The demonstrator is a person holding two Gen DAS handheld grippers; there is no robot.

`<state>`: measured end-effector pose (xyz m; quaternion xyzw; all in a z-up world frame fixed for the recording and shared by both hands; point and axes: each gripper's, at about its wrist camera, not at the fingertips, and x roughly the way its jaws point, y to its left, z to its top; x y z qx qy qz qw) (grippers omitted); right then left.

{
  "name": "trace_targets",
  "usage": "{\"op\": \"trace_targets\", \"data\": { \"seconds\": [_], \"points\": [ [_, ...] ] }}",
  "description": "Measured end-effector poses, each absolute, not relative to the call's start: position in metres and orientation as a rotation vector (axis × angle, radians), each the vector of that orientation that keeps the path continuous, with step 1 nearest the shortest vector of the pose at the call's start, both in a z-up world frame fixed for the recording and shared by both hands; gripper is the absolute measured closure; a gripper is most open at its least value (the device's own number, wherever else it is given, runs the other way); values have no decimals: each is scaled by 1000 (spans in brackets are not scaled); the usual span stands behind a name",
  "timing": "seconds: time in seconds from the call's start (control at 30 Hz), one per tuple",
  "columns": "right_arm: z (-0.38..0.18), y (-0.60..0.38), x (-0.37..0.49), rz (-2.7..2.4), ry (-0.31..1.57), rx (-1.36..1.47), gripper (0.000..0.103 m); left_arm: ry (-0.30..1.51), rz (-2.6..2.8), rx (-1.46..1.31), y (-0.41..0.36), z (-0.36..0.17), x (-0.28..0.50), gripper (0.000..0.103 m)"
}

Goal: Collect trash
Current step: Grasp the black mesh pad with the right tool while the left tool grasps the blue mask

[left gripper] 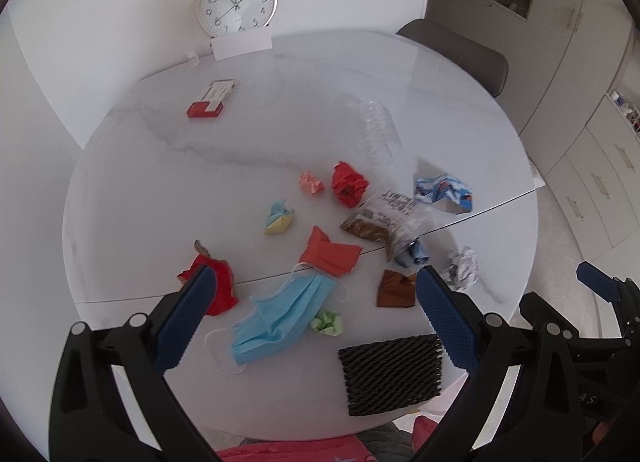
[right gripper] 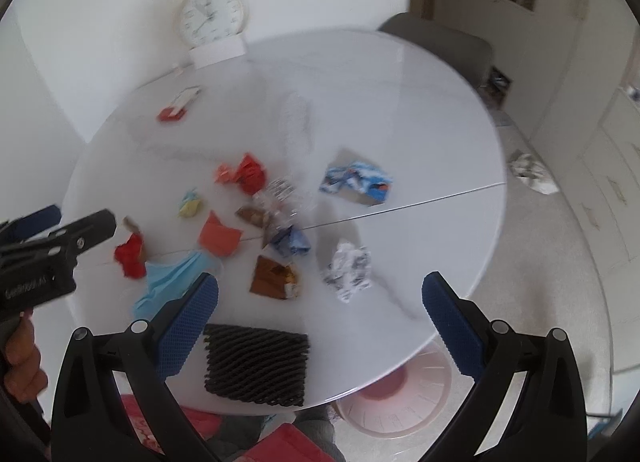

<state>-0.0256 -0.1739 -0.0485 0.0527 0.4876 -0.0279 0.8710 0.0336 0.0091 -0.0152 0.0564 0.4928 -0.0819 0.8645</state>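
Trash lies scattered on a round white table [left gripper: 200, 166]. A blue face mask [left gripper: 280, 314], a black foam net [left gripper: 392, 374], a green paper ball [left gripper: 328, 322], a brown wrapper [left gripper: 396, 289], red scraps [left gripper: 222, 286] and a crumpled white paper [left gripper: 464, 266] lie nearest. My left gripper [left gripper: 316, 306] is open and empty above the mask. My right gripper [right gripper: 320, 310] is open and empty above the table's near edge, over the foam net [right gripper: 256, 366] and near the white paper [right gripper: 348, 266]. A pink bin [right gripper: 396, 394] stands on the floor under the table edge.
A clock [left gripper: 238, 2] and a white card stand at the table's far side, with a red and white box [left gripper: 210, 100] near them. A clear plastic bottle [left gripper: 376, 126] lies mid-table. A grey chair [left gripper: 460, 50] and cabinets stand at the right. More crumpled paper [right gripper: 532, 174] lies on the floor.
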Motion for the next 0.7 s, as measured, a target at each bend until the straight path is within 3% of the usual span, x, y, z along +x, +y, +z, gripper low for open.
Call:
{"op": "trace_targets", "data": {
  "seconds": [0.37,0.7],
  "points": [
    [-152,-108,-12,564,1201,-299,2,1138,-8,16,104,-66,51,8],
    [-220,-85,7,809,1358,-508,48,1234,143,-99,177,-117,60,8]
  ]
}}
